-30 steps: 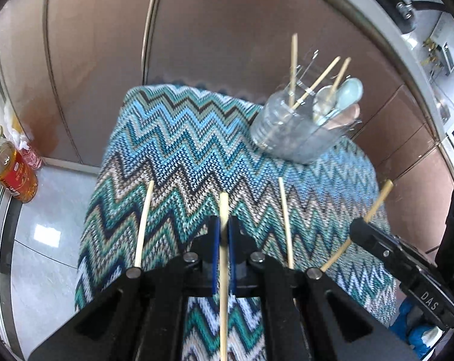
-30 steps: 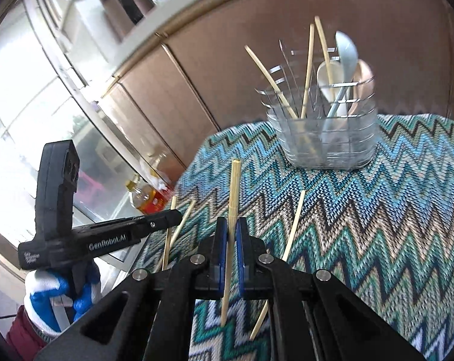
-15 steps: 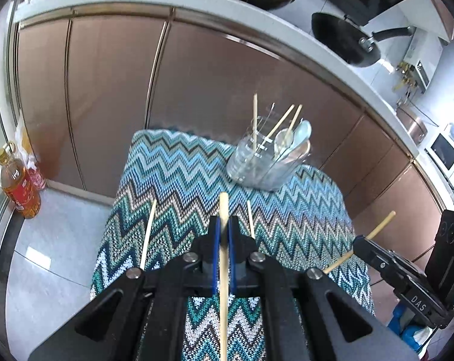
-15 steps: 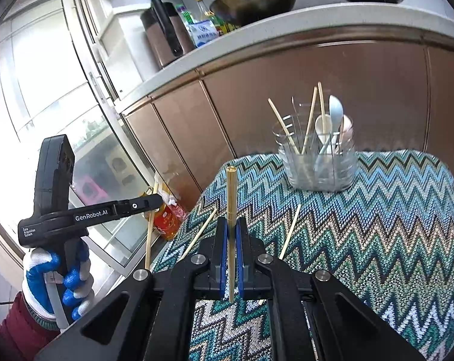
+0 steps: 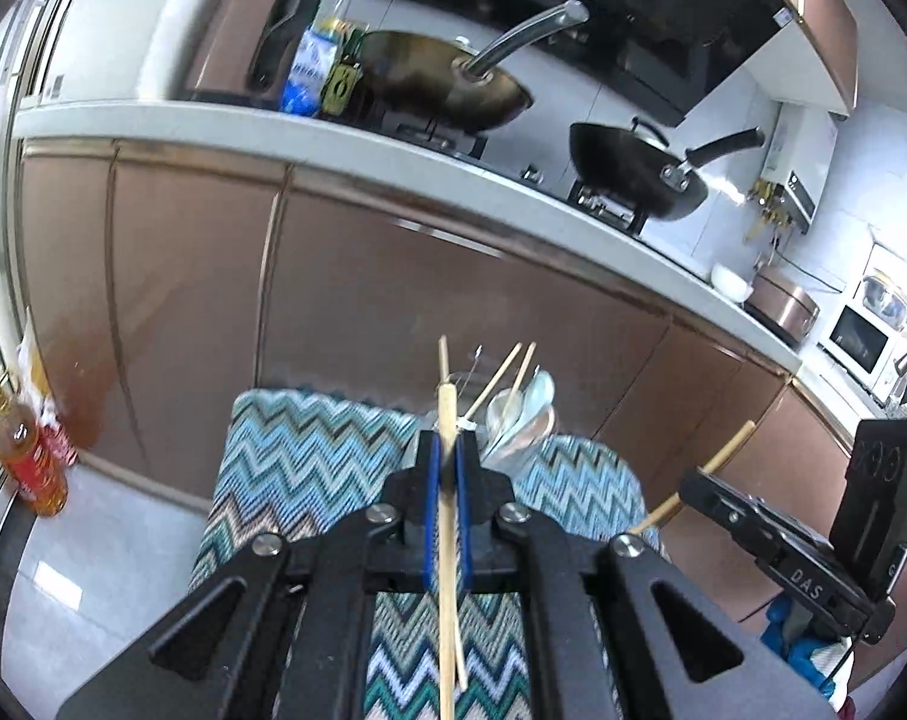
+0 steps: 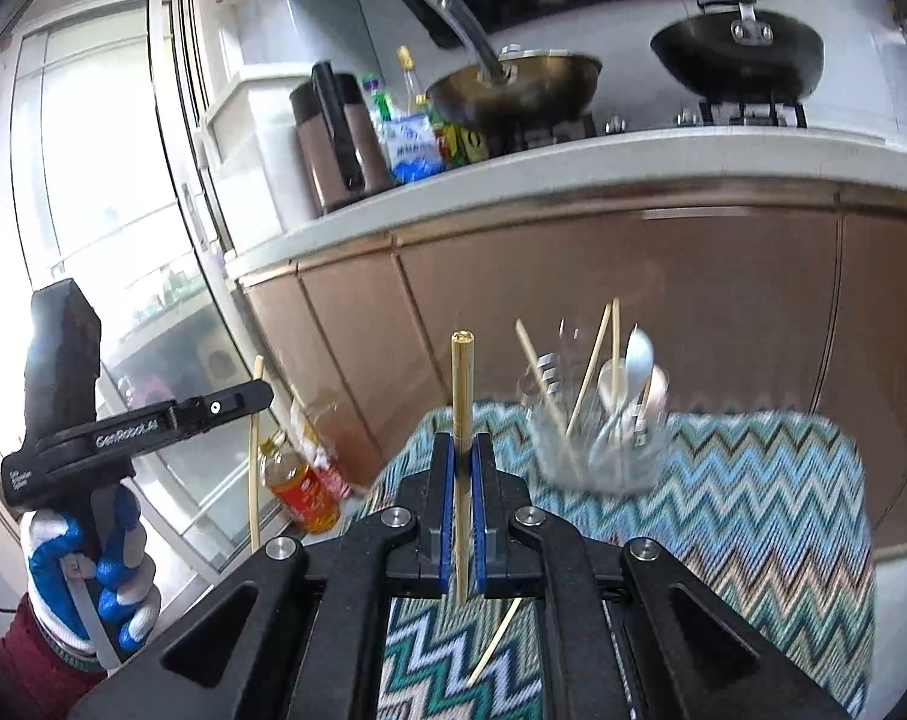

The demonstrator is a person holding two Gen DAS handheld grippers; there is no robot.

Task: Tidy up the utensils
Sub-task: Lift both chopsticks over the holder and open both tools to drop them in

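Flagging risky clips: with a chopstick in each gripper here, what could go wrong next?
1. The left gripper and right gripper each pinch one chopstick with a long end free, so either might pivot or slip.
2. The holder already holds leaning chopsticks and spoons; an insertion could catch on them or tip it.

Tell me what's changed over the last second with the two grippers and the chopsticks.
Both grippers have lifted up and back from the zigzag cloth; the utensil holder now looks smaller and the countertop has come into view. Unchanged: the left gripper stays shut on its chopstick, the right gripper on its chopstick. One loose chopstick remains on the cloth.
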